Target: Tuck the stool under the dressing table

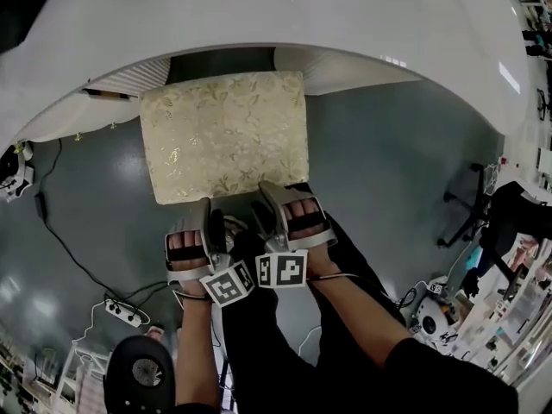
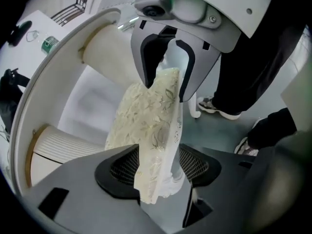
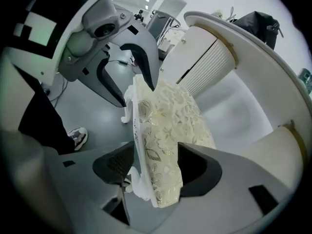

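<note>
The stool [image 1: 224, 132], with a cream floral cushion, stands on the grey floor, its far edge at the opening under the white curved dressing table [image 1: 259, 15]. My left gripper [image 1: 210, 218] and right gripper [image 1: 269, 201] sit side by side on its near edge. In the left gripper view the cushion edge [image 2: 151, 121] fills the gap of my left gripper [image 2: 156, 167], touching both pads. In the right gripper view the cushion [image 3: 165, 126] and its white frame fill the right gripper [image 3: 151, 165] the same way. Each view shows the other gripper on the same edge.
Fluted white supports [image 2: 63, 147] [image 3: 204, 62] stand either side of the table's opening. A power strip [image 1: 123, 312] and cable [image 1: 60, 240] lie on the floor at left. A black office chair [image 1: 470, 214] and clutter stand at right. The person's shoes [image 2: 219, 106] are just behind the stool.
</note>
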The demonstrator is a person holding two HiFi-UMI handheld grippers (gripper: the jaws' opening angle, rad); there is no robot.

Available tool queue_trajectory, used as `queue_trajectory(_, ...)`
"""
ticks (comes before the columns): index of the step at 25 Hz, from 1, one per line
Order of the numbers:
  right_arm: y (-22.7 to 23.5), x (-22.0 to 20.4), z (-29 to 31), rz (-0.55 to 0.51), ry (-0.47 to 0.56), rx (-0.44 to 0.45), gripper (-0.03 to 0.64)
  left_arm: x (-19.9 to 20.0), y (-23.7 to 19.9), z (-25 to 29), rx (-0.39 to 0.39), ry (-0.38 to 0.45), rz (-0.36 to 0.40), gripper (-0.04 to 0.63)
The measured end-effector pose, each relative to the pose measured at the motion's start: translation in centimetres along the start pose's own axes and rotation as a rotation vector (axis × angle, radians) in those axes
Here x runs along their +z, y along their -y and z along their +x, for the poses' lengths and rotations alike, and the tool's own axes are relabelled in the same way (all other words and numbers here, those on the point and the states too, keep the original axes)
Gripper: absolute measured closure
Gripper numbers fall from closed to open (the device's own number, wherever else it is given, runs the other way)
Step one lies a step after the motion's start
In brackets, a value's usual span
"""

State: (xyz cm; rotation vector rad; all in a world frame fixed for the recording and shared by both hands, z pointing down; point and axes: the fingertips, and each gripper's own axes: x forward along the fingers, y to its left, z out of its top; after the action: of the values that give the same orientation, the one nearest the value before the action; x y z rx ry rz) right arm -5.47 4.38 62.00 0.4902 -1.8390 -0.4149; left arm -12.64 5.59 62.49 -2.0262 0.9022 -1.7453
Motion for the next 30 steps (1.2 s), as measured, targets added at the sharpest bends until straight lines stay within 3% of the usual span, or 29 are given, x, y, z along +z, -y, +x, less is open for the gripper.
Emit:
queue_trajectory(1, 0.1, 0.0, 0.1, -0.001, 0.001, -0.006, 0.342, 0.4, 0.1, 0.1, 0.009, 0.01, 0.013, 0.338)
queue_trajectory(4, 0.4, -0.3, -0.2, -0.006, 0.009, -0.027, 0.351, 1.8, -0.4, -0.4, 0.052, 0.049, 0.018, 0.459)
queue_trajectory(5, 0.5, -0.3, -0.5, -0.008, 0.013, -0.035, 0.485, 2.1, -0.5, -0.7, 0.06, 0.059, 0.004, 0.551)
queue_trajectory(6, 0.5, -0.3, -0.7, -0.009, 0.017, -0.04, 0.611, 2.2, -0.4, -0.8, 0.058, 0.063, -0.012, 0.591)
queue_trajectory(8, 0.3, -0.1, -0.8, -0.011, 0.012, -0.043, 0.611, 2.0, 0.0, -0.6, 0.041, 0.053, -0.022, 0.591)
queue_trajectory(15, -0.7, -0.5, 0.5, 0.005, -0.032, -0.1, 0.611, 0.5, 2.4, 1.4, 0.03, 0.021, 0.064, 0.591)
queue_trajectory(27, -0.1, -1.2, 1.4, 0.036, -0.047, -0.131, 0.611, 0.4, 2.3, 2.7, 0.036, 0.014, 0.063, 0.591)
queue_trajectory(30, -0.4, -1.0, 1.1, 0.039, -0.038, -0.122, 0.609, 0.4, 1.9, 2.1, 0.079, 0.034, 0.077, 0.591)
